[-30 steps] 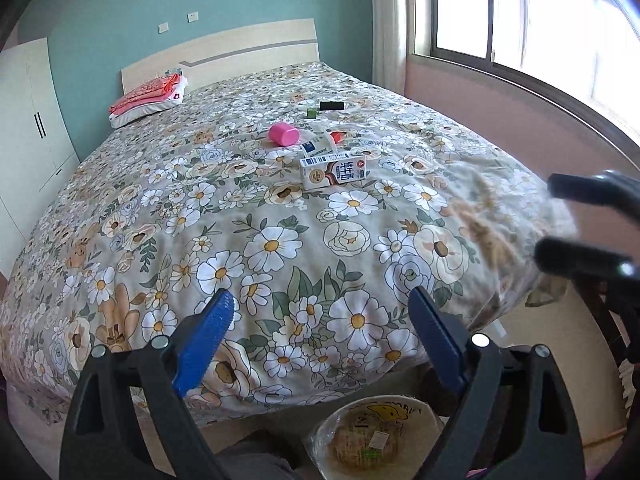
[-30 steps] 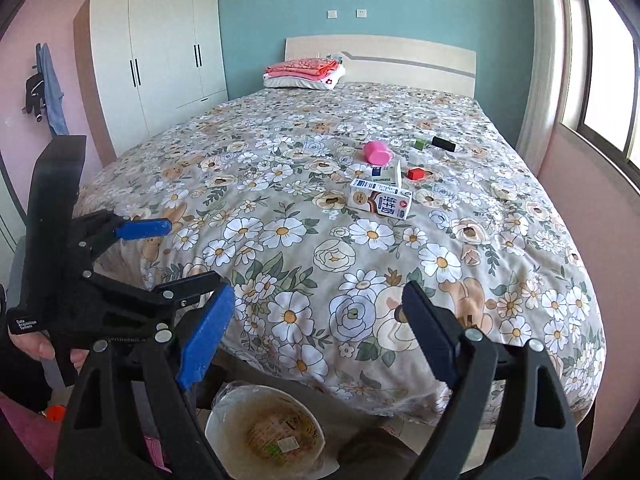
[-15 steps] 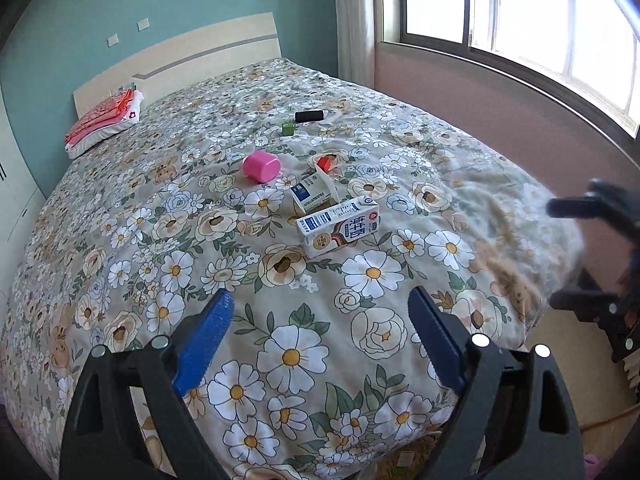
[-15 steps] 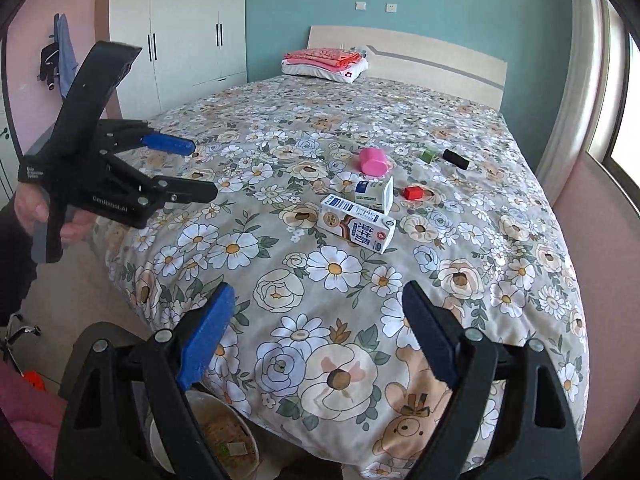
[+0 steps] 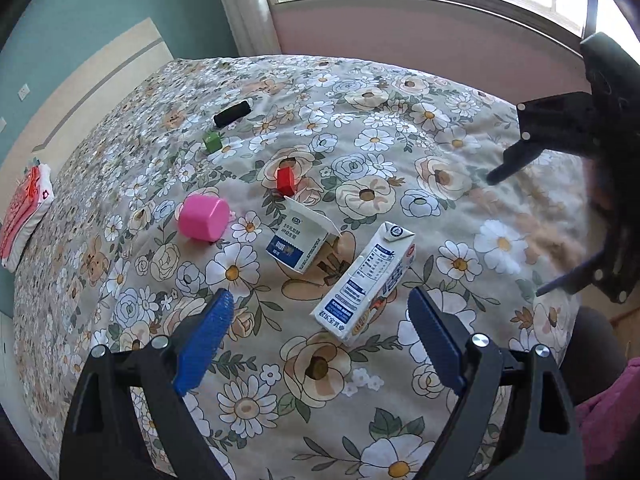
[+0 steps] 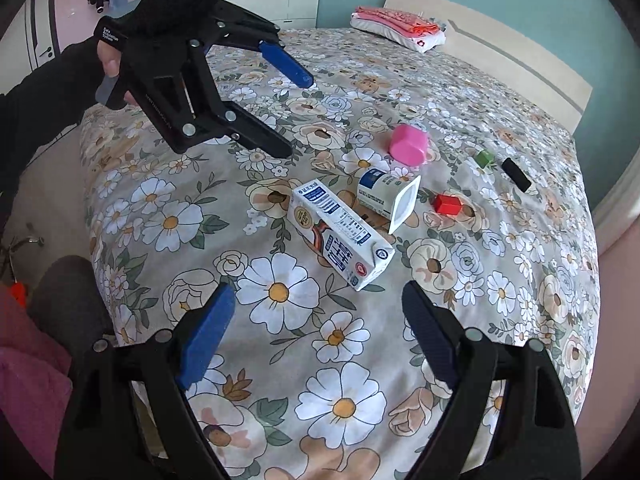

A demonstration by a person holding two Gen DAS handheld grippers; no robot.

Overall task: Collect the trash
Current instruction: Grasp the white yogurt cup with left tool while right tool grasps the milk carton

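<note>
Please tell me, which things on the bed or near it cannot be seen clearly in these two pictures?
- Small carton: contents unseen; open end faces away in both views.
- Right tongs: blurred, cut by the left view's edge.
- Black object: too small to identify.
- Grey object beside bed: hidden by the mattress edge, right view.

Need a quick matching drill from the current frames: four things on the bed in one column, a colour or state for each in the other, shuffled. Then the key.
Column 1
1. long milk carton
2. short carton
3. cup
4. small block nearest the short carton

Column 2
A. pink, lying on its side
B. red
C. top flap open
D. sealed, lying flat on the floral bedspread, nearest both grippers

Pairs: 1-D, 2-C, 3-A, 4-B
</note>
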